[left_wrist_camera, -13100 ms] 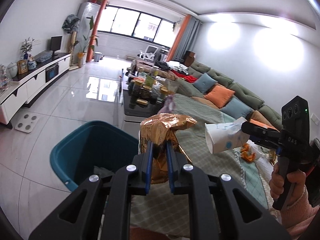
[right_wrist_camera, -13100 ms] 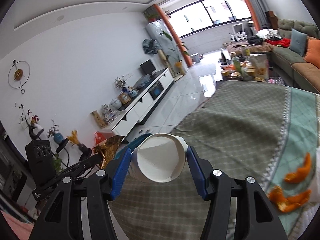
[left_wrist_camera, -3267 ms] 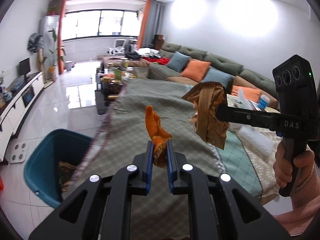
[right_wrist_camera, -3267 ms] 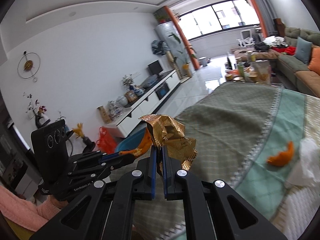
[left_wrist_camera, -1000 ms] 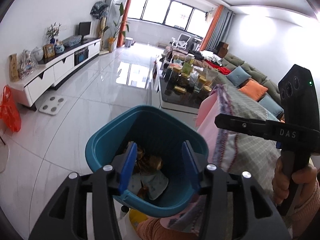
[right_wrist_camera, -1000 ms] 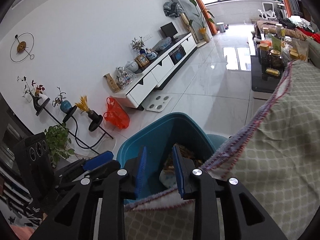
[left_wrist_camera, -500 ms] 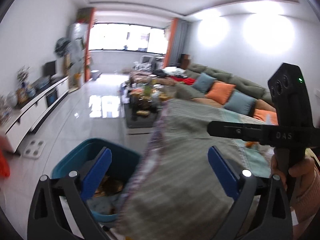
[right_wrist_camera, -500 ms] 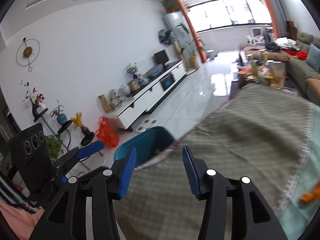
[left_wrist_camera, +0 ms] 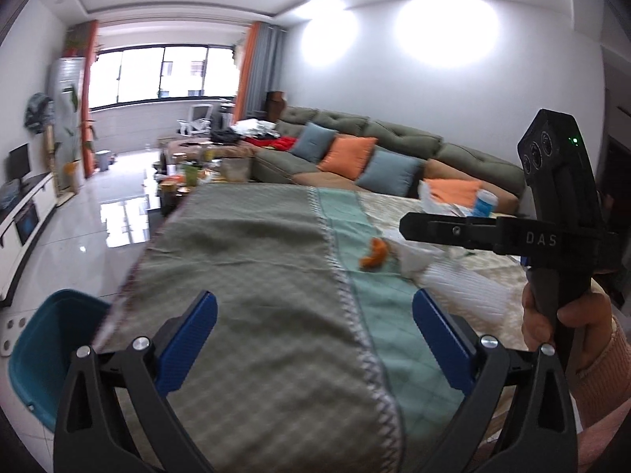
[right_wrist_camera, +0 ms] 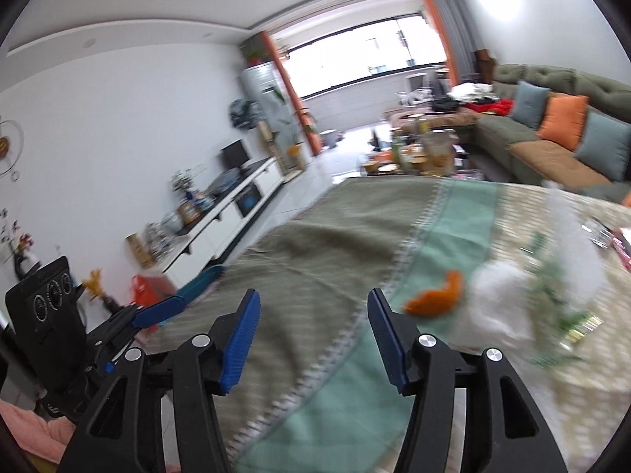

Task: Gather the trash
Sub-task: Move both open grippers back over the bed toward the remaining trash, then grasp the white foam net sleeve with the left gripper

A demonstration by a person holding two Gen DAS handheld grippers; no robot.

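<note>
The curled orange fruit peel (right_wrist_camera: 435, 297) is seen on the cloth-covered table (right_wrist_camera: 315, 260), just right of the empty right gripper (right_wrist_camera: 313, 339), its jaws opening. The left gripper (left_wrist_camera: 313, 339) is spread wide, farther off.

On the tablecloth (left_wrist_camera: 252, 244) lies one orange peel (left_wrist_camera: 374, 258) — only one is seen. One teal bin (left_wrist_camera: 43, 358) stands on the floor. The sofa (left_wrist_camera: 398, 146) carries four loose cushions: two orange, two blue-grey — and one person's hand (left_wrist_camera: 568, 327) is visible.
</note>
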